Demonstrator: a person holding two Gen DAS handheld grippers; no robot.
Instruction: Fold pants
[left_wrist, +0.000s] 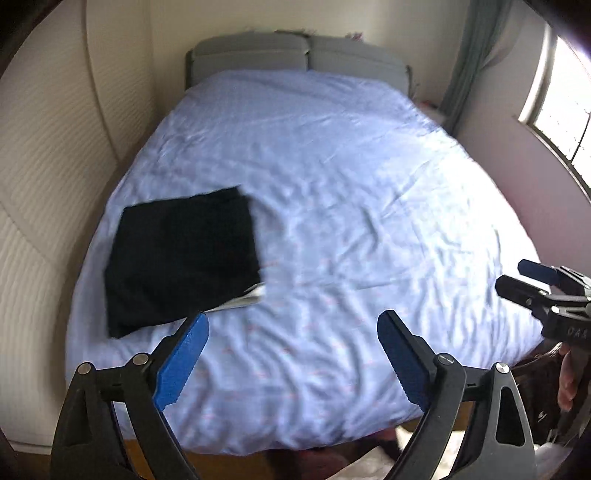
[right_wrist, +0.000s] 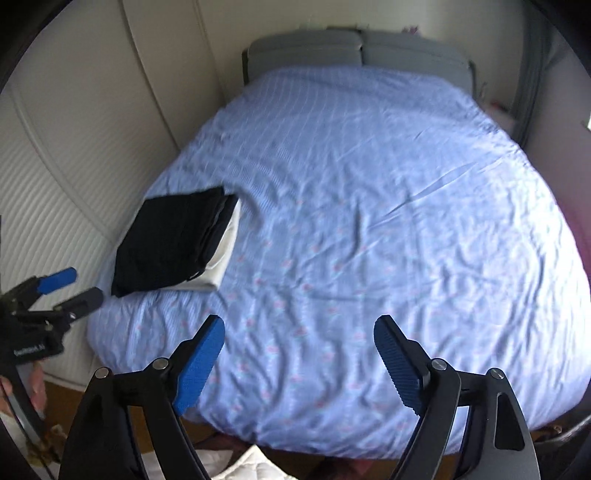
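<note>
Folded black pants (left_wrist: 183, 258) lie flat on the near left part of the blue bed cover (left_wrist: 332, 184), on top of a folded white garment (right_wrist: 223, 258). The pants also show in the right wrist view (right_wrist: 173, 243). My left gripper (left_wrist: 293, 325) is open and empty, held above the bed's near edge, right of the pants. My right gripper (right_wrist: 299, 328) is open and empty over the near middle of the bed. Each gripper shows at the edge of the other's view, the right one (left_wrist: 517, 277) and the left one (right_wrist: 79, 286).
The bed fills most of the room, with a grey headboard (left_wrist: 295, 55) at the far end. A white ribbed wardrobe (left_wrist: 44, 184) runs along the left. A window (left_wrist: 565, 110) and curtain are at the right. White cloth (right_wrist: 251, 465) lies on the floor below the bed's near edge.
</note>
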